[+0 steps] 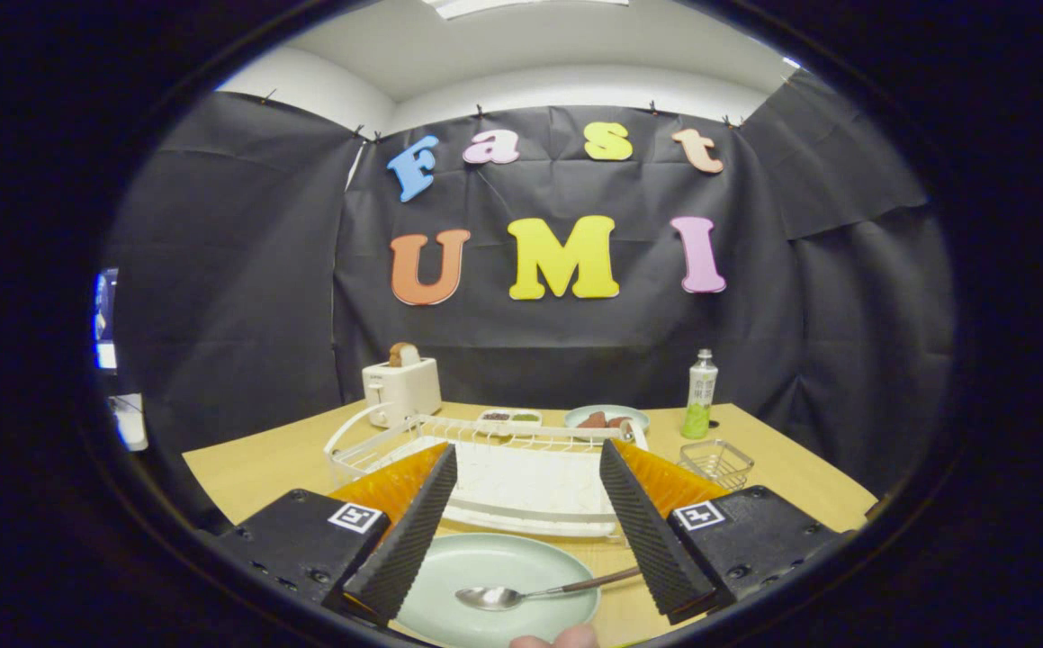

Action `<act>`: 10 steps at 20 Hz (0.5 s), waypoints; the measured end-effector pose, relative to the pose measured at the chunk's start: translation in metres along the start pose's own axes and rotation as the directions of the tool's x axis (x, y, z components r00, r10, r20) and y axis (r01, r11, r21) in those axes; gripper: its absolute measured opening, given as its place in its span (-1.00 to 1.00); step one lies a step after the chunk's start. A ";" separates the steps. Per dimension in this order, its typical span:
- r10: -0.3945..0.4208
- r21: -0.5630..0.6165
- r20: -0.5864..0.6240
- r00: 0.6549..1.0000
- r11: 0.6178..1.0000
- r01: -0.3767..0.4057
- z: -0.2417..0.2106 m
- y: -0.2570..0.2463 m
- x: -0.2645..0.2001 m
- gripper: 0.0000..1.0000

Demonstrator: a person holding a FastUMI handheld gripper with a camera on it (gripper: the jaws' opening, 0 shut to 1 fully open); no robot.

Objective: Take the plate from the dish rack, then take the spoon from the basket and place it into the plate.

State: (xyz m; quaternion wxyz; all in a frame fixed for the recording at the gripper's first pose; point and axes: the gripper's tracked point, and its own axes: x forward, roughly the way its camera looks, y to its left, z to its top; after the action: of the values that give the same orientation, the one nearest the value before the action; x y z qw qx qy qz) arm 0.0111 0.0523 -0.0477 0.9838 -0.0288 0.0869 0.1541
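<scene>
A pale green plate [494, 576] lies on the wooden table just below and between my fingers. A metal spoon [521, 595] with a dark handle rests in it, bowl to the left, handle reaching over the plate's right rim. My gripper [528, 468] hangs above the plate, open, with nothing between the fingers. Beyond the plate stands the white wire dish rack [485, 450]. A small wire basket [716, 461] sits to the rack's right, beyond my right finger.
A white toaster [401, 387] with bread stands behind the rack. A divided dish [509, 418], a plate with food [606, 418] and a green bottle [699, 396] line the table's far side. A fingertip [557, 639] shows at the near edge.
</scene>
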 end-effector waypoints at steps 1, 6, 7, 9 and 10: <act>-0.003 -0.007 0.009 1.000 1.000 0.004 0.002 0.000 -0.002 1.00; -0.072 -0.030 0.046 0.996 0.997 0.073 0.011 -0.009 -0.012 1.00; -0.087 -0.029 0.056 0.995 0.996 0.089 0.013 -0.011 -0.015 1.00; -0.120 -0.022 0.076 0.990 0.992 0.122 0.020 -0.015 -0.024 1.00; -0.140 -0.017 0.089 0.986 0.990 0.142 0.025 -0.016 -0.029 1.00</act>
State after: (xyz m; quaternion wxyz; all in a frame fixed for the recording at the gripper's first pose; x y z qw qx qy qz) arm -0.0074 0.0302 -0.0175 0.9947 -0.0396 0.0398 0.0863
